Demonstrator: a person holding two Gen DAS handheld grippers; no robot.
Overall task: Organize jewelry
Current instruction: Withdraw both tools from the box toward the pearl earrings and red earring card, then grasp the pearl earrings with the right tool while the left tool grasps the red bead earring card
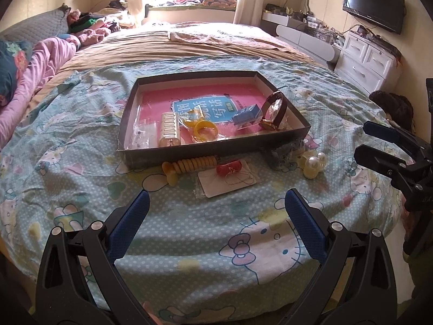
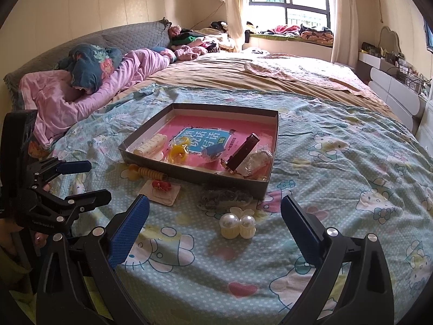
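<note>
A shallow dark tray (image 1: 205,150) (image 2: 189,173) with a pink floor lies on the bed. It holds a white hair clip (image 1: 169,130), yellow rings (image 1: 205,131), a blue box (image 1: 246,115) and a brown watch (image 1: 276,111) (image 2: 242,153). In front of it on the sheet lie a yellow beaded clip (image 1: 189,166) (image 2: 146,174), a card with a red ornament (image 1: 228,177) (image 2: 161,191), a dark bagged item (image 2: 224,199) and a pearl hair clip (image 1: 315,165) (image 2: 238,226). My left gripper (image 1: 216,203) (image 2: 100,182) is open and empty, short of the card. My right gripper (image 2: 215,208) (image 1: 361,142) is open and empty, just short of the pearl clip.
The bed has a light blue cartoon sheet (image 1: 189,243), a tan blanket (image 1: 176,51) behind it and pink bedding (image 1: 40,65) at the left. A white dresser (image 1: 368,59) stands to the right of the bed.
</note>
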